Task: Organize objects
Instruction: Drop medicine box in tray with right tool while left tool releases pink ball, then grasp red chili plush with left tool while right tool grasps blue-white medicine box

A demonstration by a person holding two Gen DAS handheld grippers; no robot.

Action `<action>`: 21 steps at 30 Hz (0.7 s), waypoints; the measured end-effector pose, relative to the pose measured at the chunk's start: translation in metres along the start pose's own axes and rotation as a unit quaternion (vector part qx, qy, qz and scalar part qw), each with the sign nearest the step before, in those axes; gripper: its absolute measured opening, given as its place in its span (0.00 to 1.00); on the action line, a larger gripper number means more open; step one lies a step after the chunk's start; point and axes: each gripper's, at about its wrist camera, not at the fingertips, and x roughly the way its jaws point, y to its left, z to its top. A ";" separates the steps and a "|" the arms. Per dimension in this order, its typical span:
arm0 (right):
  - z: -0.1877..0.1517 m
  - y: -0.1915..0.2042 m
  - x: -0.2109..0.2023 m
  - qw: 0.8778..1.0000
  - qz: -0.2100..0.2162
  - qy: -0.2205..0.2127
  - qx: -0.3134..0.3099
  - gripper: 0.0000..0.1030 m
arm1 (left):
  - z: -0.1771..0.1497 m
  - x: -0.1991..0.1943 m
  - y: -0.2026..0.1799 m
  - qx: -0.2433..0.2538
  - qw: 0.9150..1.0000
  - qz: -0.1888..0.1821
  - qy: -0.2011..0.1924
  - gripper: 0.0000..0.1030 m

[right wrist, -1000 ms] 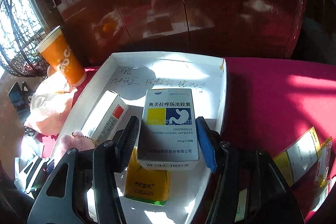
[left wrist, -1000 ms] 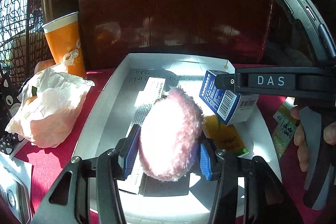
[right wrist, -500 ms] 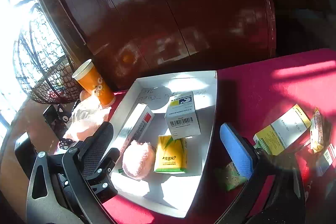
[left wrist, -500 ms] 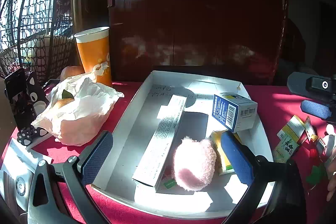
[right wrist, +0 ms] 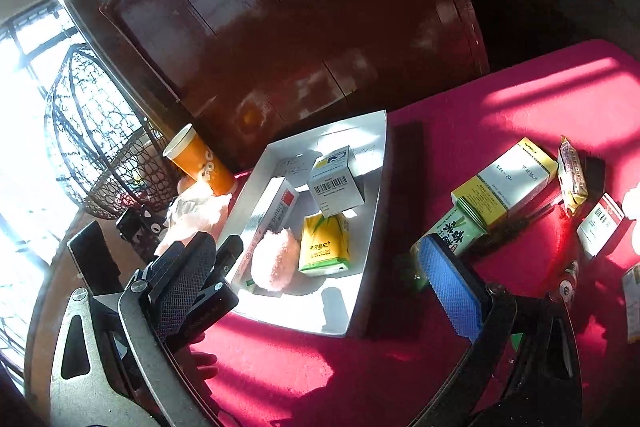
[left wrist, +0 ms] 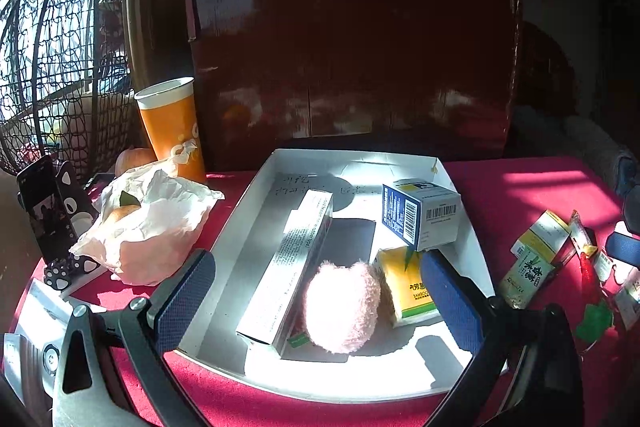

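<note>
A white tray (left wrist: 240, 239) (right wrist: 370, 227) on the red table holds a long silver box (left wrist: 292, 267) (right wrist: 272, 215), a pink plush ball (left wrist: 342, 307) (right wrist: 274, 265), a yellow tissue pack (left wrist: 408, 291) (right wrist: 325, 245) and a blue-and-white medicine box (left wrist: 420, 213) (right wrist: 336, 183) leaning on the pack. My left gripper (left wrist: 316, 295) is open and empty, just in front of the tray. My right gripper (right wrist: 316, 287) is open and empty, raised back from the tray's near right corner.
Several loose boxes and sachets lie on the red cloth right of the tray, among them a yellow-white box (right wrist: 506, 183) and a green tea pack (left wrist: 528, 273) (right wrist: 452, 231). An orange cup (left wrist: 172, 127) (right wrist: 200, 161), a crumpled paper bag (left wrist: 148, 223) and a phone stand (left wrist: 44, 211) sit left. A dark wooden chair back (left wrist: 352, 27) stands behind.
Left gripper let go of the pink plush ball in the tray and pulled back. Right gripper released the medicine box onto the tissue pack and rose away to the right.
</note>
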 end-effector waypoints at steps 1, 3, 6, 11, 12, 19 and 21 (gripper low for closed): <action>-0.001 -0.005 -0.004 1.000 0.002 0.001 0.008 1.00 | 0.000 -0.001 -0.002 0.002 1.000 -0.002 0.000 1.00; -0.003 -0.015 -0.014 1.000 0.002 -0.001 0.015 1.00 | 0.000 -0.004 -0.005 0.006 1.000 -0.006 -0.001 1.00; -0.002 -0.033 -0.039 0.999 -0.016 -0.027 0.018 1.00 | 0.000 -0.010 -0.008 0.007 1.000 -0.017 -0.005 1.00; 0.004 -0.084 -0.092 0.993 -0.070 -0.087 0.043 1.00 | -0.001 -0.017 -0.022 0.021 0.998 -0.054 -0.010 1.00; 0.005 -0.095 -0.103 0.991 -0.081 -0.095 0.043 1.00 | -0.001 -0.016 -0.028 0.026 0.997 -0.067 -0.007 1.00; -0.005 -0.155 -0.140 0.979 -0.178 -0.097 0.031 1.00 | -0.018 -0.008 -0.079 0.062 0.982 -0.170 0.046 1.00; -0.012 -0.174 -0.139 0.973 -0.216 -0.076 0.034 1.00 | -0.026 -0.007 -0.097 0.076 0.975 -0.200 0.063 1.00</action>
